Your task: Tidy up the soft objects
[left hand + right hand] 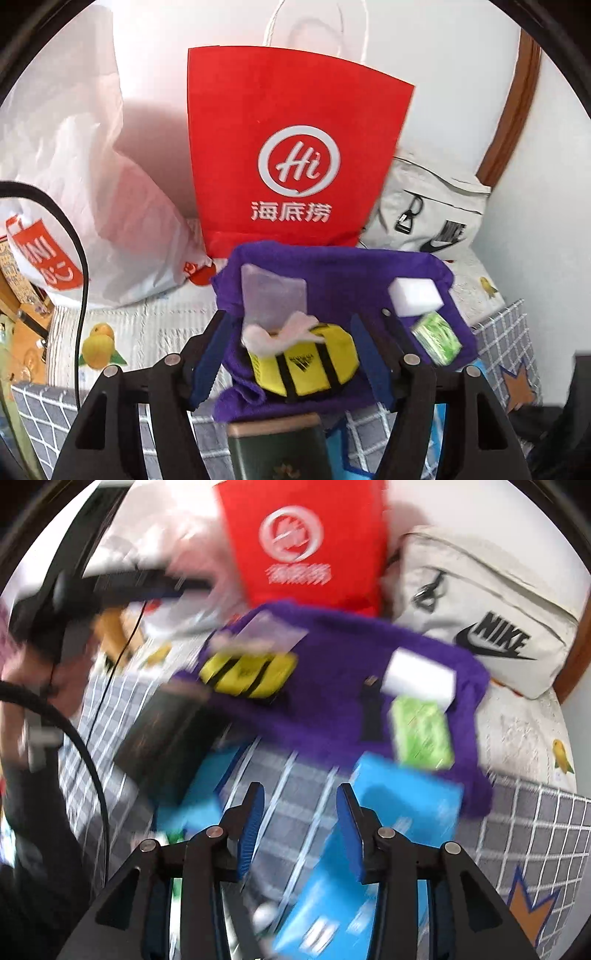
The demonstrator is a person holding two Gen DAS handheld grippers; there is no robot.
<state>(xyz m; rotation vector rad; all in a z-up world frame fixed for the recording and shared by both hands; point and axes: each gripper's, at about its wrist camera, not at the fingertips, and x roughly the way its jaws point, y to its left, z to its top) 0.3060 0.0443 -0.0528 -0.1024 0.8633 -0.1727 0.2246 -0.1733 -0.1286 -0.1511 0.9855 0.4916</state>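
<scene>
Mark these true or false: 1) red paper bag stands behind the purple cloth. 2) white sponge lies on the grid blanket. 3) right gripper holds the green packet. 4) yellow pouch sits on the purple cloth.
1) True: the red paper bag stands upright behind the purple cloth.
2) False: the white sponge lies on the purple cloth.
3) False: the right gripper is open and empty; the green packet lies on the cloth.
4) True: the yellow pouch sits there.
</scene>
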